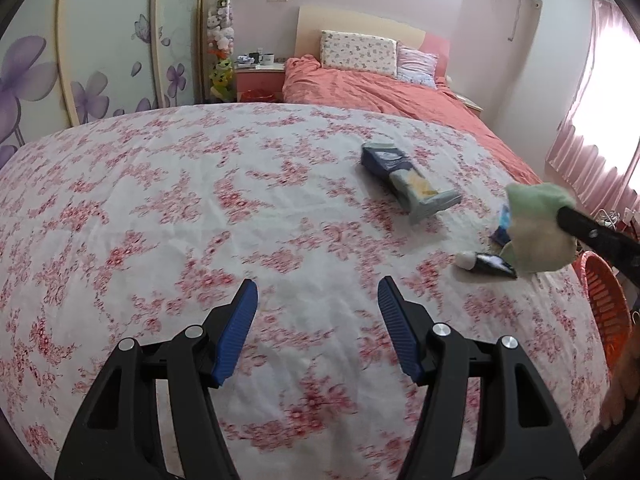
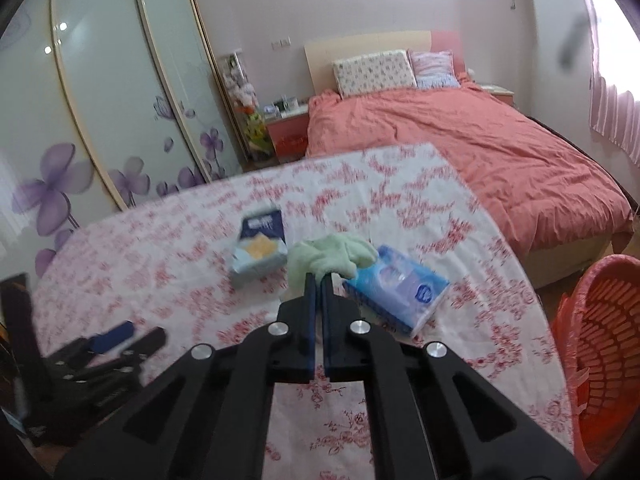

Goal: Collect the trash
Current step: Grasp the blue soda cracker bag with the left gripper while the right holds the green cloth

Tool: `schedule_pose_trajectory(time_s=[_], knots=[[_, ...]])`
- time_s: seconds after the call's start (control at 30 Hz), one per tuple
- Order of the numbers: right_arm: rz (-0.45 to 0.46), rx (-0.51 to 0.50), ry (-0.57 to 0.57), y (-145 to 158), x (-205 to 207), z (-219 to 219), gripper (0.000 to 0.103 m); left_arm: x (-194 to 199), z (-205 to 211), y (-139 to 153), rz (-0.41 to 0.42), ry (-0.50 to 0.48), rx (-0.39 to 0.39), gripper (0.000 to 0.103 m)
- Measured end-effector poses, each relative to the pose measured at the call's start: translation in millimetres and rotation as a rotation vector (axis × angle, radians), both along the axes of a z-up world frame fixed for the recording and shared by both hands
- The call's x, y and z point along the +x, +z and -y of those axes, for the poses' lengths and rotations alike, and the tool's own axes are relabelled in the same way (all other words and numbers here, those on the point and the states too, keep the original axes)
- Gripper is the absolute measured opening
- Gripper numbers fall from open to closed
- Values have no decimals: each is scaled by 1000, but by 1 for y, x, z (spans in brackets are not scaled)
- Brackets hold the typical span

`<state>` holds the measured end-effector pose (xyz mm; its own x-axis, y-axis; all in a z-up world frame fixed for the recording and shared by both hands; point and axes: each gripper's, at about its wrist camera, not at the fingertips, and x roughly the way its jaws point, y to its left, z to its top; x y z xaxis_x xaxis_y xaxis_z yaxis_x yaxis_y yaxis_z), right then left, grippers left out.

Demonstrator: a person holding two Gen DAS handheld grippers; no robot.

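On the floral-covered table (image 2: 400, 184), my right gripper (image 2: 319, 280) pinches a soft, light green cloth (image 2: 328, 258) at its six-o'clock edge, while my left gripper (image 1: 318, 294) gapes empty.

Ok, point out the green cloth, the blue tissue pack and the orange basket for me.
green cloth (image 2: 320, 258), right wrist view, middle of the bunched fabric.
blue tissue pack (image 2: 400, 292), right wrist view, top face of the wrapper.
orange basket (image 2: 608, 344), right wrist view, slatted inner wall.

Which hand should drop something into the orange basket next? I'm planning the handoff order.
Right. The right gripper already has its jaws shut on the green cloth, and the orange basket sits at its right side. The left gripper is open and holds nothing.
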<state>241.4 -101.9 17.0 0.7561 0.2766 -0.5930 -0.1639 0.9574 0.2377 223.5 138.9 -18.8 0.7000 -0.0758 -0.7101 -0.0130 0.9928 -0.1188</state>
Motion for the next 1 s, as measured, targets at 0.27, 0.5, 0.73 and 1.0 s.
schedule_pose_trajectory(time_s=[0.27, 0.5, 0.73, 1.0], knots=[[101, -42, -67, 28, -28, 25, 3, 20, 29, 15, 37, -38, -13, 62], [95, -102, -182, 18, -32, 64, 3, 69, 67, 20, 26, -48, -7, 63], [65, -99, -262, 3, -31, 106, 3, 114, 88, 10, -37, -6, 57, 65], [46, -76, -294, -9, -35, 130, 4, 128, 91, -9, -116, 20, 102, 57]])
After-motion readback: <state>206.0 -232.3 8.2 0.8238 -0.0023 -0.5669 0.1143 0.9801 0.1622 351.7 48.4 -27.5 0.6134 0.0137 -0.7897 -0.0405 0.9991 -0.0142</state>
